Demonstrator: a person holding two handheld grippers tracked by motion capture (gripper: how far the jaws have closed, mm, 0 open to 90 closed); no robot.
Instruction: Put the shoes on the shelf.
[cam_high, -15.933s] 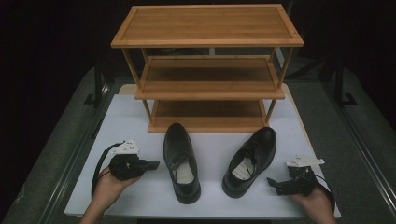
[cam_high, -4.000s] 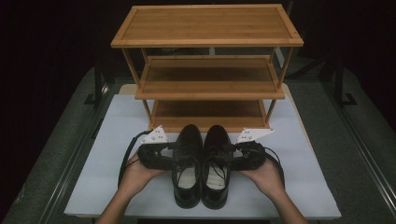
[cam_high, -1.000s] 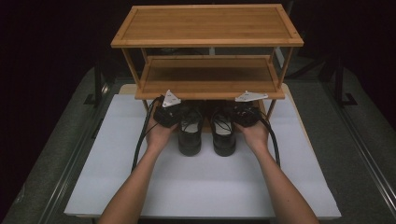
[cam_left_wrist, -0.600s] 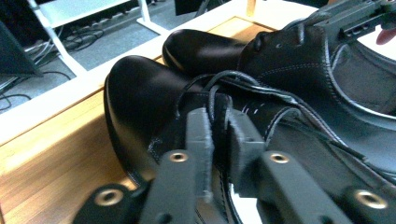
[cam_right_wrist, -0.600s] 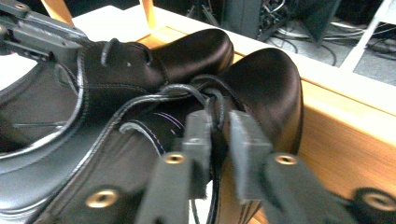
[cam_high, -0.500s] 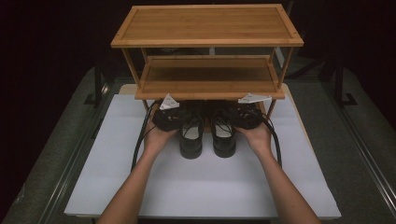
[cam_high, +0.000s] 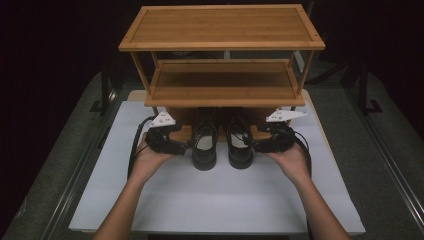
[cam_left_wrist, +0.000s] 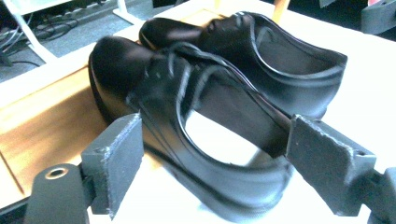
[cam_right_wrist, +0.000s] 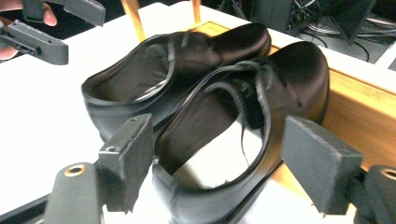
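A: Left to right. Your left gripper (cam_high: 184, 146) sits just left of the left shoe (cam_high: 204, 145). Jaws have just been opening; in the left gripper view the pads (cam_left_wrist: 116, 161) stand clear of the shoe's sides, the heel between them but not pinched. I judge this a release: the shoe rests by itself.

B: Where exactly does the shoe rest?

A: Toe on the rack's (cam_high: 222, 82) bottom shelf, heel out over the white table (cam_high: 225, 200). Likely pushed in toe-first so the pair tucks under the middle shelf.

B: And the right side?

A: Right shoe (cam_high: 239, 145) lies just beside the left, parallel, same toe-in pose. Your right gripper (cam_high: 257, 146) is just right of it. Its jaws have also just been opening; the pads (cam_right_wrist: 322, 163) straddle the heel without pressing. Nothing is gripped.

B: Why both hands together?

A: My guess: one gripper per shoe keeps the pair aligned as it goes in.

B: Count?

A: Shoes: two, black, laced. Grippers: two, both spread wide. Rack: one, three shelves; the top and middle are bare.
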